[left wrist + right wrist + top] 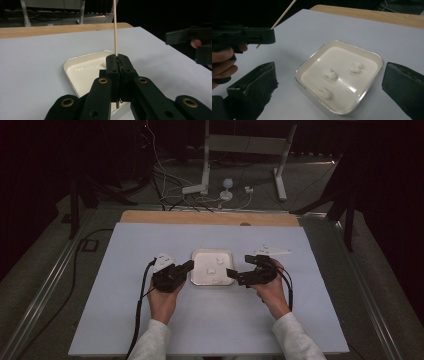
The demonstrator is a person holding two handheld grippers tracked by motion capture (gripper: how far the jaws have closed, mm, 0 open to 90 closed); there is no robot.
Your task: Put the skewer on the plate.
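Note:
A square white dish (199,275) sits mid-table and holds three small white lumps (356,66). My left gripper (117,58) is at the dish's left rim. It is shut on a thin wooden skewer (115,25) that stands nearly upright and pokes out below the jaws. My right gripper (329,70) is open wide at the dish's right side, with one jaw on each side of the dish and nothing held. In the high view the left gripper (188,265) and right gripper (240,266) face each other across the dish. The left gripper (249,36) and its skewer (283,12) also appear in the right gripper view.
A white sheet (150,330) covers the table, with a wooden strip (210,218) along its far edge. Beyond that are white stand legs (205,165) and loose cables (170,195) on the floor. Metal rails (45,285) run along both sides.

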